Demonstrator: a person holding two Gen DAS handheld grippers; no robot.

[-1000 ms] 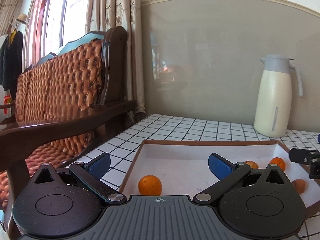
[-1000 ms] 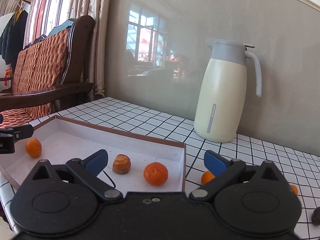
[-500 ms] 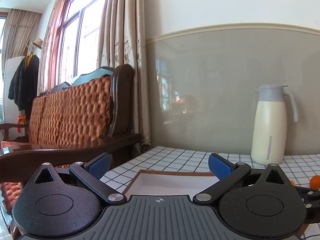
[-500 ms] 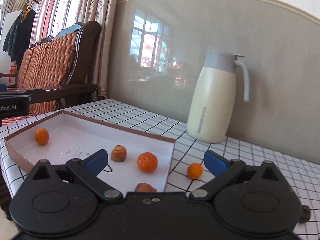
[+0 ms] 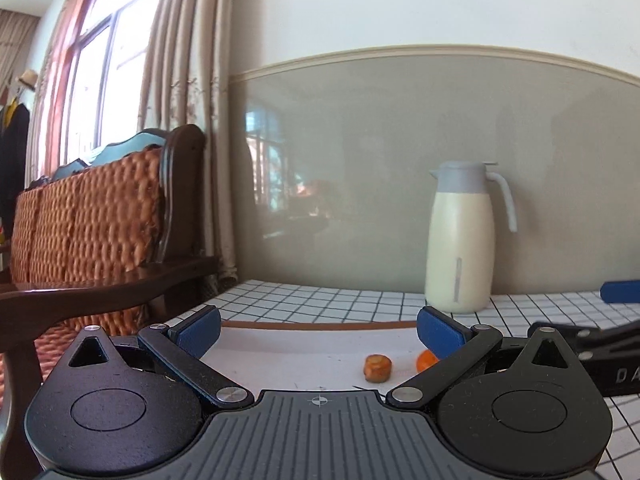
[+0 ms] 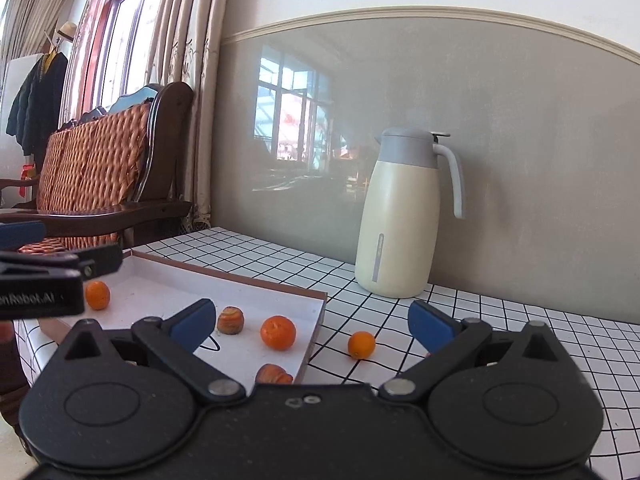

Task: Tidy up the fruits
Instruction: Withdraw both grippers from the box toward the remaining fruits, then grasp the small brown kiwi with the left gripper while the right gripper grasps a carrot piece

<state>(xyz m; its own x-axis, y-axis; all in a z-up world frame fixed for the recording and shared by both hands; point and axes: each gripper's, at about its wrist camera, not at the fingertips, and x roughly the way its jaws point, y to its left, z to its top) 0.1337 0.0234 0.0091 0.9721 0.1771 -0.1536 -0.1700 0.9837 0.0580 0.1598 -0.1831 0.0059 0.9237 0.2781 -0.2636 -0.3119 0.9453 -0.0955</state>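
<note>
A: Start with the big things. What fills the scene?

B: A table with a white, black-gridded cloth [image 6: 500, 320], a wooden armchair with a woven orange cushion [image 6: 92, 164] at nine o'clock in the right wrist view, and a cream thermos jug [image 6: 396, 220] standing upright near the wall at about one o'clock.

A: And the box?

B: A shallow white tray with a brown rim [image 6: 316, 320] lies on the cloth at roughly eight o'clock of the jug, well apart from it.

A: The tongs?

B: The right gripper [image 6: 312, 320] is spread wide, blue pads far apart, nothing between them. The left gripper [image 5: 318, 330] is likewise wide open and empty, hanging over the tray's near edge.

A: Where is the fruit?

B: Inside the tray: an orange [image 6: 278, 333] near the right wall, a small orange [image 6: 97, 295] at nine o'clock of it beside the left gripper's body, a brownish stubby fruit [image 6: 231, 320] between the two, and another brownish fruit [image 6: 274, 375] at six o'clock of the first orange, partly hidden by the right gripper.

A: Anything outside?

B: One loose orange [image 6: 361, 345] sits on the cloth just beside the tray's right wall, at three o'clock of it.
</note>
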